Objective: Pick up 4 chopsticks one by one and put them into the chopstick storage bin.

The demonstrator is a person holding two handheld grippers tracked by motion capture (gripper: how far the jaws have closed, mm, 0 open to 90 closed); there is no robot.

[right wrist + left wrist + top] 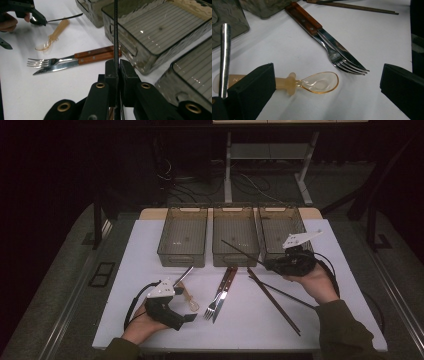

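Right gripper (116, 68) jaws clamped on my black chopstick (240, 251), over the middle bin (235, 240). Left gripper (192, 318) jaws apart near the table (150, 245) front edge, beside the amber spoon (319, 83).

Three smoky clear bins (183, 236) stand in a row at the counter's (150, 245) far edge; a wooden-handled fork (216, 299) and knife (223, 296) lie together before them.

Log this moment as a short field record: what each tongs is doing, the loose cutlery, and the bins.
right tongs: shut on a black chopstick, lifted toward the bins
left tongs: open, holding nothing, over the amber spoon
fork and knife: side by side on the table, wooden handles
other chopsticks: lying on the table
bins: three clear ones in a row, empty
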